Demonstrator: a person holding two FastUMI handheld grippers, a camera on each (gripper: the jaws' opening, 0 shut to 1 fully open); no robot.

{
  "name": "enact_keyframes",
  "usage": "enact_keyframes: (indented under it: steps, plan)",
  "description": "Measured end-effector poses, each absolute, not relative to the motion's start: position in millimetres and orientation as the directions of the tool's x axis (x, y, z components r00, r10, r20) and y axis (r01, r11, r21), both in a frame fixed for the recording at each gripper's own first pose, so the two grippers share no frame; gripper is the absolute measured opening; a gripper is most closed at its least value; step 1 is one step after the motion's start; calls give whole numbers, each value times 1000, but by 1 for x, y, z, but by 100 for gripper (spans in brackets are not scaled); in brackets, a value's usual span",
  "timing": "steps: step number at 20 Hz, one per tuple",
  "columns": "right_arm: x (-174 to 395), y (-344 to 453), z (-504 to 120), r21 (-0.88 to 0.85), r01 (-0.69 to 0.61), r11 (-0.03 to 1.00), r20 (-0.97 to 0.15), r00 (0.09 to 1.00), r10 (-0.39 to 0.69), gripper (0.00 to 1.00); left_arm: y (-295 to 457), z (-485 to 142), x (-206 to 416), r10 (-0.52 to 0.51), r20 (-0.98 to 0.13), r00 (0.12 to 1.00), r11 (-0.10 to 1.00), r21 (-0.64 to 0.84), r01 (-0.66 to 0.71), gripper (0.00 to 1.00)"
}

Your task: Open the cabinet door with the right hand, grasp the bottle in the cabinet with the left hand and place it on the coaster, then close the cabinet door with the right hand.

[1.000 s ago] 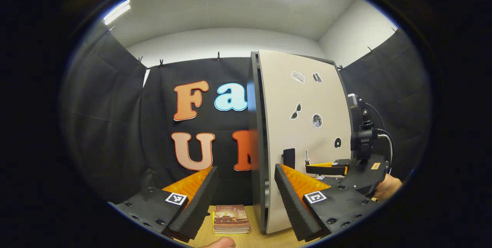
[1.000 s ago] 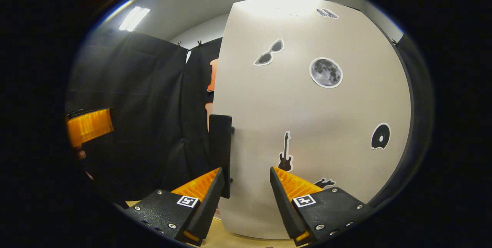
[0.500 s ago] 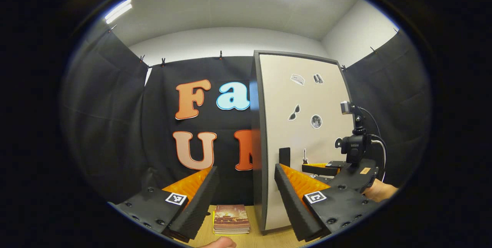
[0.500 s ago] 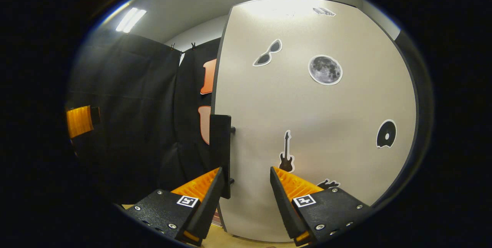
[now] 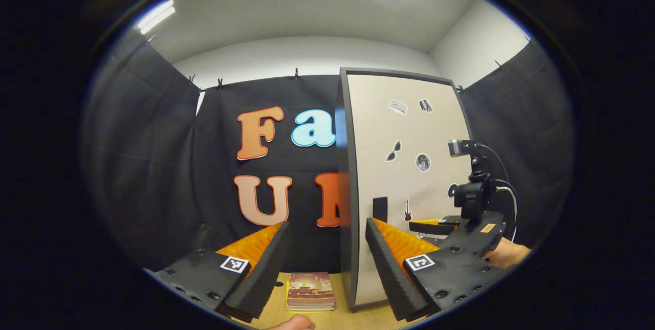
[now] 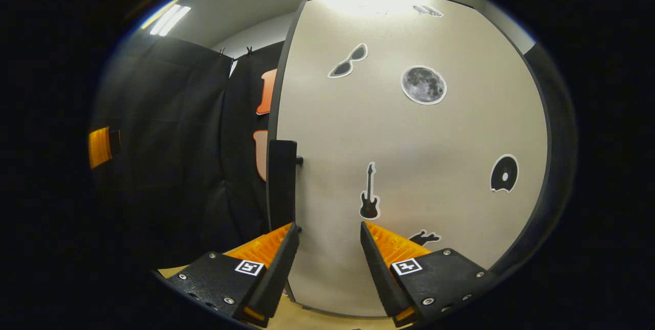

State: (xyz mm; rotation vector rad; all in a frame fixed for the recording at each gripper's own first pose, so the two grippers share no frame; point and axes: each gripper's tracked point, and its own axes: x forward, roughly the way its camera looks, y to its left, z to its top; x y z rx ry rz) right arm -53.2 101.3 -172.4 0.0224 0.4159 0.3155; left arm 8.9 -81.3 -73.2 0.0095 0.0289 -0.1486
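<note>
At the bottom of the right gripper view, the right gripper [image 6: 325, 248] stands open and empty, its fingers spread just in front of the door [image 6: 409, 156], whose black handle [image 6: 282, 184] rises above the left finger. Low in the left gripper view, the left gripper [image 5: 325, 253] is likewise open and holds nothing; beyond it a small book [image 5: 310, 290] lies on the table [image 5: 276, 314], with the door right of centre, flush in the cabinet frame [image 5: 344, 181].

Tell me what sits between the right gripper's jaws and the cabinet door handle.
Nothing. In the right gripper view the open right gripper faces the door, and the black handle stands just above its left jaw, with no object in the stretch between.
</note>
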Motion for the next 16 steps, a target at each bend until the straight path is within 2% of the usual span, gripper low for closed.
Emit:
enact_keyframes:
  steps: [5,10,16]
  plan:
    - [-81,75,-127,158,-286,945,-347,880,325,76,-86,-52,1,-136,-6,991,991,14,136,94]
    - [-110,30,-76,99,-257,961,-276,921,275,77,-100,-28,-14,-136,32,990,990,34,135,96]
    - [-163,-18,-24,69,-239,968,-214,945,249,80,-117,-35,-24,-154,18,988,987,47,153,94]
